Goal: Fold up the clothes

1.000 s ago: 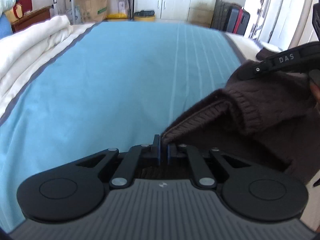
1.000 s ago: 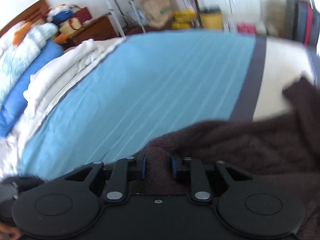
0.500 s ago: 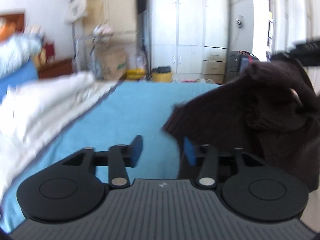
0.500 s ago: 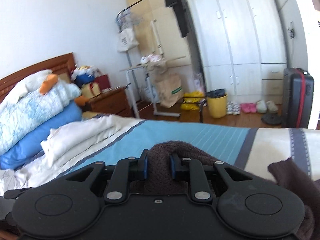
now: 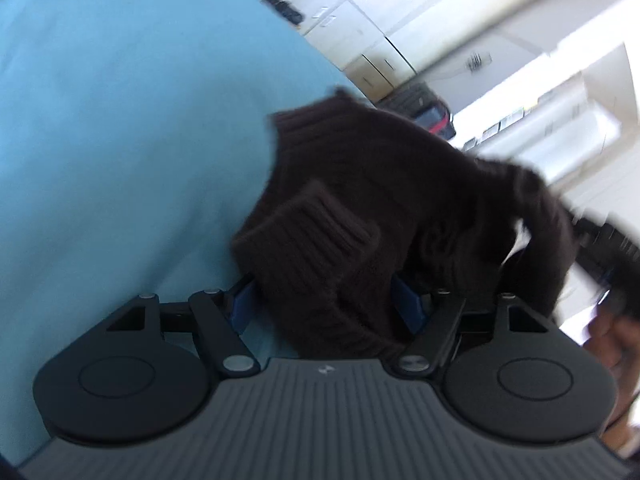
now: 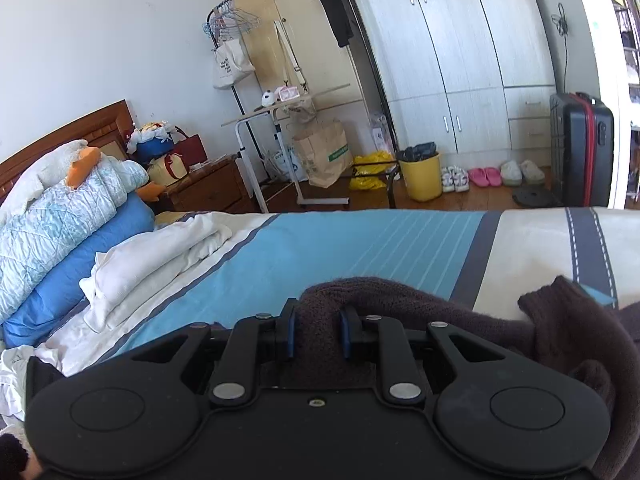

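Right claw pinches sweater fold; left claw spread wide, cuff between fingers, ungripped. Risk: sweater sags toward 3 o'clock, bunches on bed; single pinch slips.

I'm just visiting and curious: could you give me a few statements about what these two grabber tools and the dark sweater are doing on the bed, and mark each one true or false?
1. The right gripper is clamped on the brown sweater. True.
2. The left gripper is pinched fully shut. False: its jaws stand wide apart, with a ribbed cuff between them.
3. The sweater lies neatly folded. False: it hangs bunched.
4. A yellow bucket stands beyond the bed. True.
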